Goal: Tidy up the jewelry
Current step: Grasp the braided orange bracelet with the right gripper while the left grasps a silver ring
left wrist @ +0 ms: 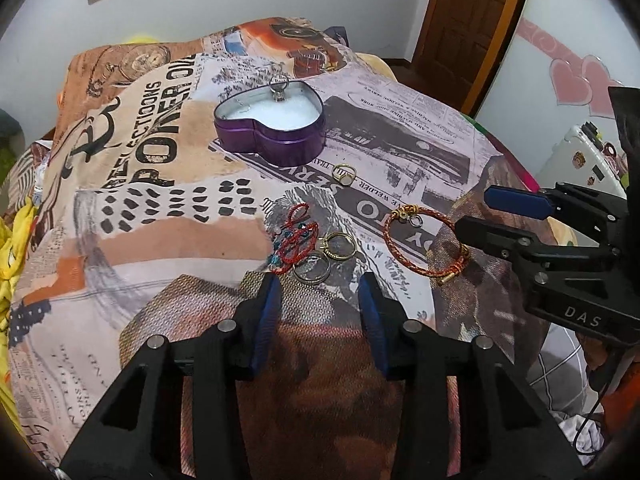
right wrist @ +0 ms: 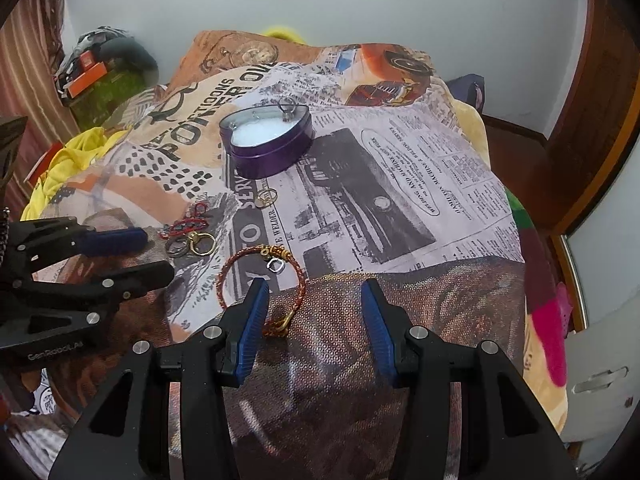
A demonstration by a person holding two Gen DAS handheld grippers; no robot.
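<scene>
A purple heart-shaped tin point(left wrist: 268, 136) point(right wrist: 272, 152) with a white lining stands open on the printed bedspread, with a ring point(left wrist: 279, 89) point(right wrist: 288, 110) at its far rim. Nearer lie a gold ring point(left wrist: 344, 174) point(right wrist: 266, 196), a red cord bracelet point(left wrist: 296, 240) point(right wrist: 188, 224), two gold rings point(left wrist: 340, 244) point(right wrist: 202, 243) and a silver ring point(left wrist: 312, 270). My left gripper point(left wrist: 320, 284) point(right wrist: 160, 254) is open just short of those rings, holding nothing. A red-and-gold braided bangle point(left wrist: 424, 240) point(right wrist: 260, 276) lies to the right. My right gripper point(right wrist: 314, 286) point(left wrist: 472, 211) is open, and the bangle's clasp lies by its left pad.
The bedspread point(left wrist: 152, 208) drapes over a raised surface and falls away at the right edge. A wooden door point(left wrist: 472, 12) and a white cabinet with pink hearts point(left wrist: 576, 80) stand at the right. Yellow cloth point(right wrist: 68, 164) and clutter lie at the left.
</scene>
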